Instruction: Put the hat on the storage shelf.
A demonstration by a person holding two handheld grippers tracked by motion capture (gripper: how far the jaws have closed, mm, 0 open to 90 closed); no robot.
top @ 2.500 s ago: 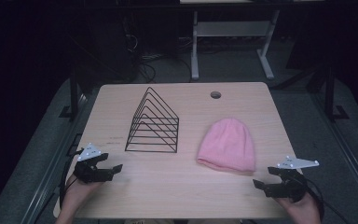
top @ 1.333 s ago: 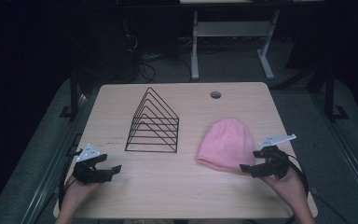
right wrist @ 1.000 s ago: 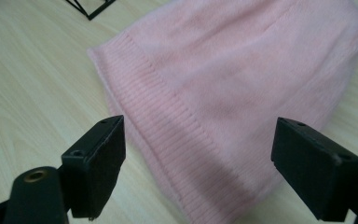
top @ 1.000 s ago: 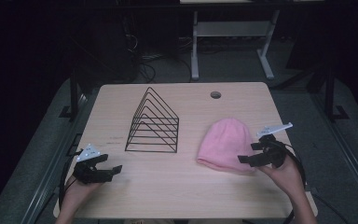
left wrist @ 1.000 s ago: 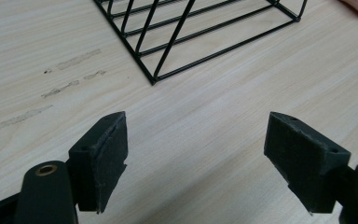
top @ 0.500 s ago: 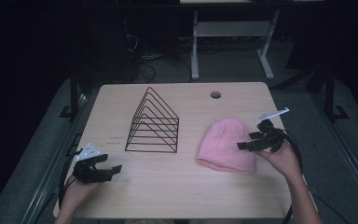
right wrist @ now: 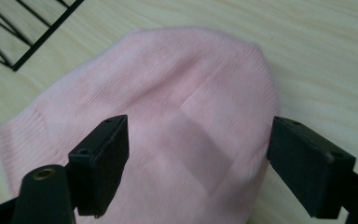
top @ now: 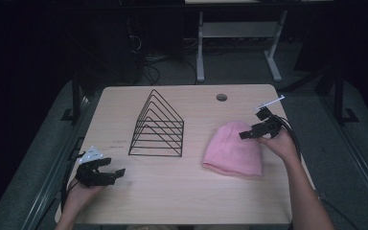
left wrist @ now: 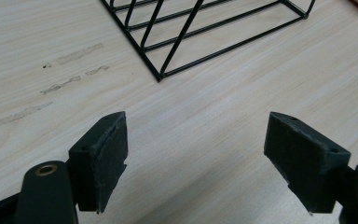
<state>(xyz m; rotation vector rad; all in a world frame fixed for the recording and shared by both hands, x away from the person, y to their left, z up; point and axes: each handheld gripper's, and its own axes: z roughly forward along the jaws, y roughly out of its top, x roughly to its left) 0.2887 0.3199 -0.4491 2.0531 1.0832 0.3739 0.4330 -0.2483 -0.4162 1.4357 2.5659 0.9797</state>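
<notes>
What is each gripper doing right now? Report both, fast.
Left gripper: open, holding nothing, over bare table near the black wire rack.
Right gripper: open, holding nothing, jaws spread above the pink beanie.

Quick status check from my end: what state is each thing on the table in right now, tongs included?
Pink beanie: lying flat on the table, not gripped.
Wire rack: upright, apart from the beanie, untouched.
Right tongs: open, jaws spread above the beanie's crown.
Left tongs: open, nothing between the jaws, near the table's front left edge.
Table: light wood, scuff marks near the rack.
</notes>
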